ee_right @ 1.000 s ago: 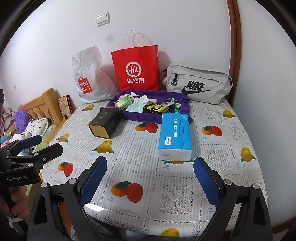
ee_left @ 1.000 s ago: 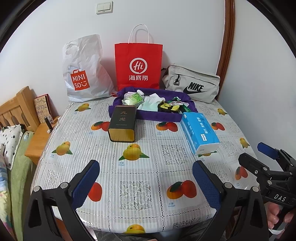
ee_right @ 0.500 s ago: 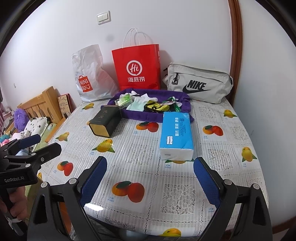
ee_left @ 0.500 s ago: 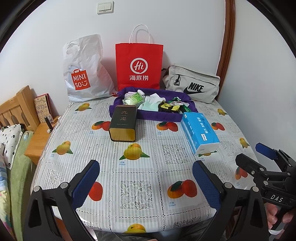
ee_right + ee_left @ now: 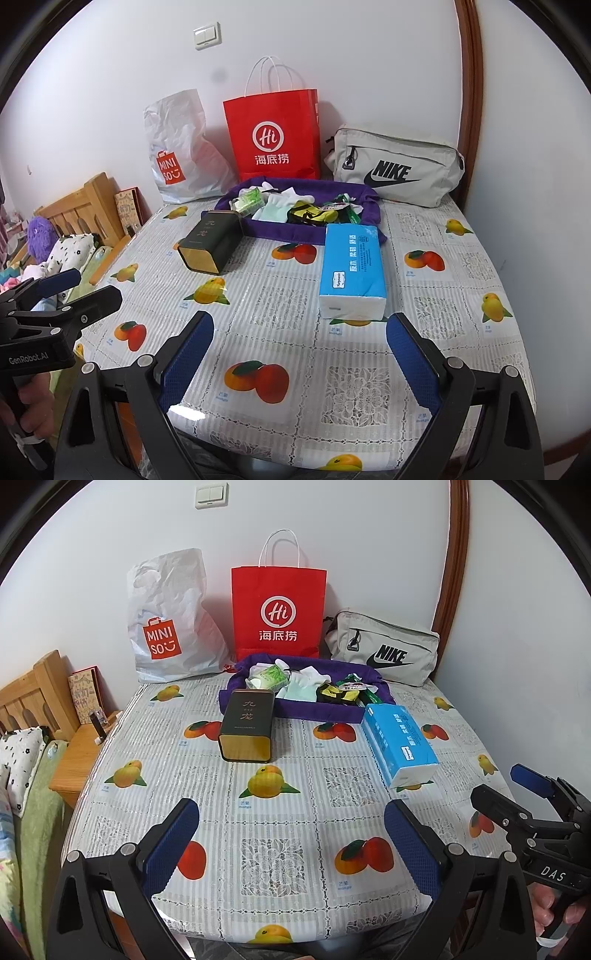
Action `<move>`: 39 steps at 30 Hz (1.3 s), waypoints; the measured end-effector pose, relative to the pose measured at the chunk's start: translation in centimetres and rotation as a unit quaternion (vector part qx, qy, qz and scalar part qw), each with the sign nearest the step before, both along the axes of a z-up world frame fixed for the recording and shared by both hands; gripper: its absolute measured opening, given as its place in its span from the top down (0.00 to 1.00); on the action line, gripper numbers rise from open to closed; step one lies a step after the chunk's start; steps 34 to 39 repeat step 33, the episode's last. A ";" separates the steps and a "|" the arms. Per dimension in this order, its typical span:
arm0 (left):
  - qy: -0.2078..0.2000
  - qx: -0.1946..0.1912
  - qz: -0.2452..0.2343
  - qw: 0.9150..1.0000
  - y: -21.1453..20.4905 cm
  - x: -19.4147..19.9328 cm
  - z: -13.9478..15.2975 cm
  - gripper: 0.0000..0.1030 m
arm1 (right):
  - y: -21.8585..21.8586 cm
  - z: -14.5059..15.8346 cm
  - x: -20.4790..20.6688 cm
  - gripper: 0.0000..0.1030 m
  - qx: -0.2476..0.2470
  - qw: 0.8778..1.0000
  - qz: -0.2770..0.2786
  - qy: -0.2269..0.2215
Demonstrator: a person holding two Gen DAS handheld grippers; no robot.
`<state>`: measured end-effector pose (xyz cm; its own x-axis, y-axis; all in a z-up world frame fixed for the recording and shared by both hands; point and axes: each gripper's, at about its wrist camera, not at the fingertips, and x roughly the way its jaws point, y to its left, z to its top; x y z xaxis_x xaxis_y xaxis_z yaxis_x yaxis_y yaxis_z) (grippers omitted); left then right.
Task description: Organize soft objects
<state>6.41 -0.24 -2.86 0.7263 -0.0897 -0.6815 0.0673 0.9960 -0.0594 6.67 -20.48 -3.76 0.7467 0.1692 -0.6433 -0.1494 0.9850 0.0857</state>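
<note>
Both hand-held grippers are wide apart and hold nothing; the left hand-held gripper point(image 5: 291, 843) and the right hand-held gripper point(image 5: 299, 356) hang over the near edge of the bench point(image 5: 288, 808). The soft blue tissue pack point(image 5: 351, 273) lies at 12 o'clock of the right one, just beside the purple tray point(image 5: 321, 712) of soft things; squeeze its long sides gently. A wooden bed point(image 5: 88, 206) stands at 9 o'clock.

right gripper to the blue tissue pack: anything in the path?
Nothing visible. The right gripper is open and the blue tissue pack lies straight ahead of it, with only bare tablecloth between. The dark tea tin lies off to the left, and the purple tray is behind the pack.
</note>
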 end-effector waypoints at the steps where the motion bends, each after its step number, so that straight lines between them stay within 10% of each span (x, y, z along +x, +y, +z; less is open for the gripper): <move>1: 0.000 -0.001 -0.001 1.000 0.0 0.0 0.0 0.02 | 0.0 0.0 0.0 0.09 0.000 1.000 0.000 0.000; 39: -0.004 0.003 -0.001 1.000 -0.3 -0.2 0.1 0.02 | 0.0 -0.1 -0.2 0.09 -0.001 1.000 0.001 -0.001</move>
